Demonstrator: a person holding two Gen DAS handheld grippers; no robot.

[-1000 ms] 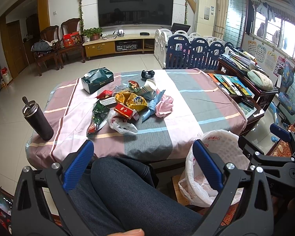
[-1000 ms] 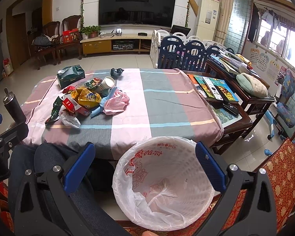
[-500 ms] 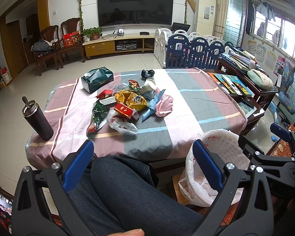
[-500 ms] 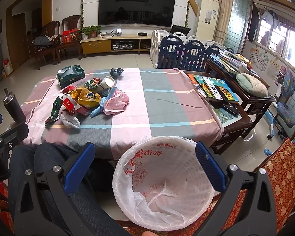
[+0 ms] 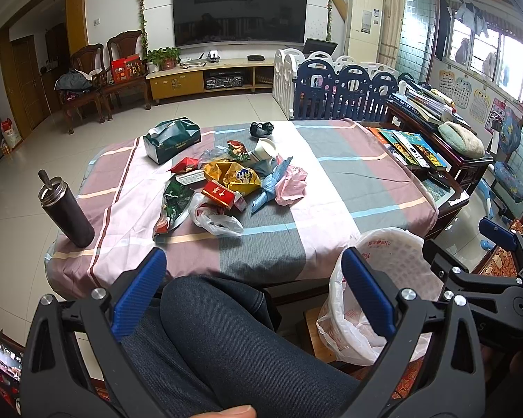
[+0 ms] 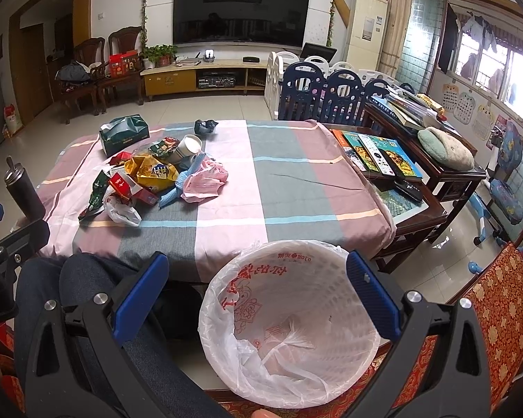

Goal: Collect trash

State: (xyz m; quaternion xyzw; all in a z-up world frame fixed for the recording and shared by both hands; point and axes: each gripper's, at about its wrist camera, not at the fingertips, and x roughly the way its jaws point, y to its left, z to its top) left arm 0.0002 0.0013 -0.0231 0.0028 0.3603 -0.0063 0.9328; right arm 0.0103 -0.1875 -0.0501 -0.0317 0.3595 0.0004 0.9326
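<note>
Two knees sit between open jaws and trash pile.

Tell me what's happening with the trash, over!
Left gripper open, empty. Right gripper open, empty, over the lined bin. Trash pile untouched on the table. Bin empty. Nothing blocking.
</note>
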